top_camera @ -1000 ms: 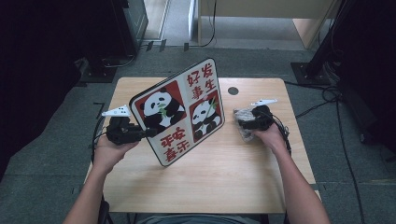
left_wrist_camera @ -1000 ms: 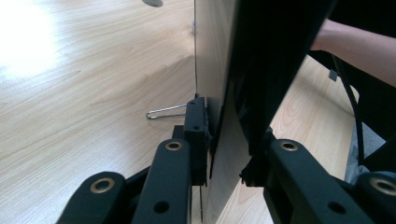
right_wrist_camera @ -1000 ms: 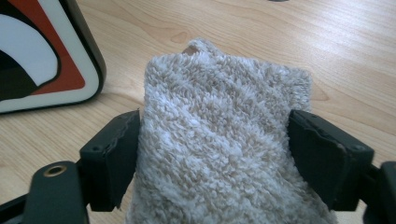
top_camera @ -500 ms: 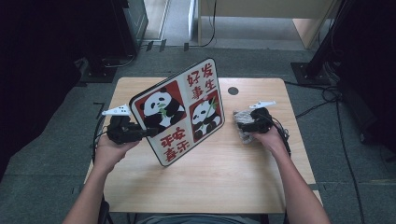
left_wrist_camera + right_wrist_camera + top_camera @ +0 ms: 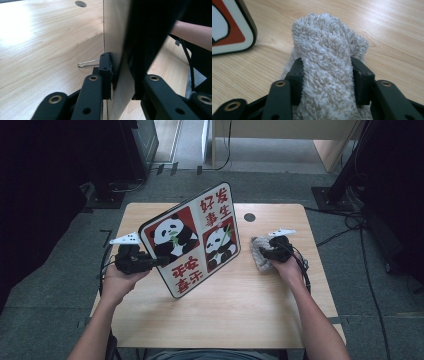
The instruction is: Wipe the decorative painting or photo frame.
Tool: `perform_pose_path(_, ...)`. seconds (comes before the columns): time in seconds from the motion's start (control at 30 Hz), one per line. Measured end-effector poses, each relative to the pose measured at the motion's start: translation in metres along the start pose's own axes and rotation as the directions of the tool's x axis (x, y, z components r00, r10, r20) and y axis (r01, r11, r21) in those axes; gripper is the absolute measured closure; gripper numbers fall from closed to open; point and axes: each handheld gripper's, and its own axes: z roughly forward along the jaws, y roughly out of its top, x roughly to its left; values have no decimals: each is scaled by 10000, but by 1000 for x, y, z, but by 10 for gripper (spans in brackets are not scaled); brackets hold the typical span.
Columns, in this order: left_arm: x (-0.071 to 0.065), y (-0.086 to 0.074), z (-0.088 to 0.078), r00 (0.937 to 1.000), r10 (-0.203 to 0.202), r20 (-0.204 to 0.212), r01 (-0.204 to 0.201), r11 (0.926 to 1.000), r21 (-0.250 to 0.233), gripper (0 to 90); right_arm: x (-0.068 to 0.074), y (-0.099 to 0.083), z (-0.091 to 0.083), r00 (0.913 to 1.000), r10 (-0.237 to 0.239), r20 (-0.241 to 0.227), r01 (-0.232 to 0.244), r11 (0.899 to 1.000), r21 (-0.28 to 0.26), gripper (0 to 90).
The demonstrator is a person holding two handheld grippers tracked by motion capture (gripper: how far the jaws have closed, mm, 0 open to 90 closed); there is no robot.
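A square board (image 5: 190,245) printed with two pandas and red characters stands tilted on its lower corner on the wooden table (image 5: 225,320). My left gripper (image 5: 159,261) is shut on its left edge. In the left gripper view the jaws (image 5: 123,80) have just closed further on the board's edge (image 5: 120,37), beside a black binder clip (image 5: 105,67). To the right of the board lies a crumpled grey towel (image 5: 257,245). My right gripper (image 5: 263,254) has just closed on it. In the right gripper view the towel (image 5: 324,50) bulges up between the pressed pads of the gripper (image 5: 328,80).
A round cable hole (image 5: 249,217) sits in the table's far side, behind the towel. Cables (image 5: 350,220) and dark equipment stands lie on the floor around the table. The board's rounded corner (image 5: 234,27) rests close to the left of the towel.
The right gripper's jaws have closed onto the towel, bunching it. The board and both hands have stayed where they were.
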Motion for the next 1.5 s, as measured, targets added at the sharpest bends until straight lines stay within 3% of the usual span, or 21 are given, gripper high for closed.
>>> perform_pose_path(0.13, 0, 0, 0, 10000, -5, -70, 5, 10000, 5, 792, -3, 2, 0, 9995, 185, -243, -180, 9997, 192, 598)
perform_pose_path(0.23, -1, 0, 0, 9999, -55, -101, 55, 10000, 9, 799, -2, 4, -2, 9997, 53, -230, -46, 9995, 324, 650)
perform_pose_path(0.4, -1, 0, -1, 9999, -78, -113, 78, 10000, 9, 806, -6, 10, -13, 9954, 350, -889, -310, 9985, 457, 673)
perform_pose_path(0.6, -3, -1, -2, 9999, -92, -126, 92, 9999, 44, 805, -5, 16, -30, 9921, 347, -1205, -347, 9994, 22, 674)
perform_pose_path(0.73, -5, -2, -3, 9999, -78, -119, 79, 10000, 58, 805, -2, 21, -43, 9894, 212, -1434, -262, 9991, -327, 672)
perform_pose_path(1.13, -9, -5, -7, 9999, -18, -117, 19, 10000, 90, 803, 9, 37, -73, 9724, -243, -2321, 110, 9982, -587, 668)
perform_pose_path(1.5, -8, -5, -7, 9998, -16, -191, 18, 10000, 77, 804, 26, 56, -87, 9554, -890, -2816, 687, 9943, -813, 668)
